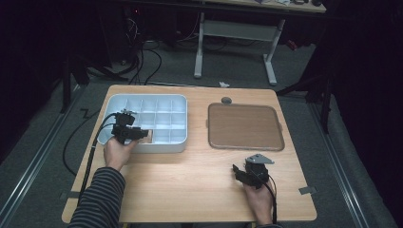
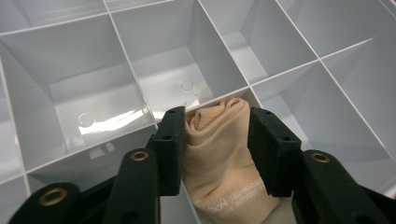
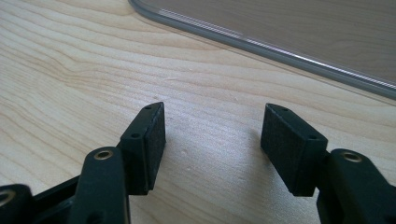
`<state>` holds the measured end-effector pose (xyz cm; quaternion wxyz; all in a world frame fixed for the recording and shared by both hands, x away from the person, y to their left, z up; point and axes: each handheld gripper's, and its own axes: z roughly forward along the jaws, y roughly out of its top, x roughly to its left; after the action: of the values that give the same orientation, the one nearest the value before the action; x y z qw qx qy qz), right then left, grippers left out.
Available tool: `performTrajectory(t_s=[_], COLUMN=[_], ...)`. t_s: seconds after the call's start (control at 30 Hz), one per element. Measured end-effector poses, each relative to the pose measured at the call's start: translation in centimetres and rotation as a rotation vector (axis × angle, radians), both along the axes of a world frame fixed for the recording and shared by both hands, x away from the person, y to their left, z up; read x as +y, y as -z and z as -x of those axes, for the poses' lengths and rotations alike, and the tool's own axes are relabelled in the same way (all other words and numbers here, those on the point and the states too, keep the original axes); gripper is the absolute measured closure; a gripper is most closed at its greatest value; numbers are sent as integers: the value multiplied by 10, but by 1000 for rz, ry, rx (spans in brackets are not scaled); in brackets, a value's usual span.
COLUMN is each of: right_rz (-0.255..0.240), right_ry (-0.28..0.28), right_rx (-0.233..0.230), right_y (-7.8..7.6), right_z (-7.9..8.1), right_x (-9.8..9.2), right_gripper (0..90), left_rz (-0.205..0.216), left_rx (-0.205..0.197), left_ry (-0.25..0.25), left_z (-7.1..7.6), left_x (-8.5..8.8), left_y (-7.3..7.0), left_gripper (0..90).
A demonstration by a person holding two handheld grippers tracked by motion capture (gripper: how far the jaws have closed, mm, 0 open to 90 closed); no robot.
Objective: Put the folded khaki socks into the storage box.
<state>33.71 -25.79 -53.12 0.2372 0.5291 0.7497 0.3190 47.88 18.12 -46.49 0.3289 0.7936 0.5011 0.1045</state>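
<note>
Over the near row of the organiser [image 1: 142, 102], the left claw [image 2: 217, 140] hangs with its jaws parted on either side of a folded beige cloth [image 2: 219, 163]. The cloth sits in one compartment, its rolled end leaning against the divider at the far side. The left pad [image 2: 170, 149] lies right against the fabric and the right pad [image 2: 271, 149] close beside it, but the fabric bulges free and unpinched, so I judge the cloth released rather than gripped. The claw points down into the cell, likely because that is the only way to set a soft bundle between such close walls. In the high view the cloth [image 1: 148, 136] shows as a brown patch near the tray's front wall, just ahead of the left claw [image 1: 138, 134].

White print runs along the cloth's near end: a small crest-like mark, then "TECHNOLOG…" and beneath it what looks like "…OW WITHOUT…"; the rest is cut off by the jaws and the frame edge.

By the near right of the worktop [image 1: 190, 175], the right claw [image 3: 212, 142] waits wide and empty, jaws low above bare wood, just short of the rim of a brown tray [image 3: 280, 46]. It seems parked there, out of the left hand's way. The tray [image 1: 244, 126] lies flat with nothing on it.
</note>
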Motion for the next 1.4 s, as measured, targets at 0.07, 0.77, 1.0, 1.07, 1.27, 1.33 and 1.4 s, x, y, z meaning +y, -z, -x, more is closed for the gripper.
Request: performTrajectory(t_s=[0.07, 0.77, 1.0, 1.07, 1.27, 1.33, 1.4], right_rz=[0, 0, 0, 1, 0, 1, 1], right_ry=[0, 0, 0, -1, 0, -1, 0], right_rx=[0, 0, 0, -1, 0, -1, 0], right_y=[0, 0, 0, 0, 0, 0, 0], right_z=[0, 0, 0, 0, 0, 0, 0], right_x=[0, 0, 0, 0, 0, 0, 0], right_gripper=[404, 404, 404, 405, 404, 404, 404], left_rz=[-16, 12, 15, 21, 31, 34, 40], left_rx=[-16, -59, -109, -112, -115, -117, -120], left_ry=[2, 13, 5, 7, 14, 16, 19], left_z=[2, 17, 27, 30, 35, 37, 39], left_x=[0, 7, 9, 10, 12, 11, 12], left_y=[-2, -16, -24, -25, -26, -26, -27], left_gripper=[526, 409, 423, 423, 421, 421, 421])
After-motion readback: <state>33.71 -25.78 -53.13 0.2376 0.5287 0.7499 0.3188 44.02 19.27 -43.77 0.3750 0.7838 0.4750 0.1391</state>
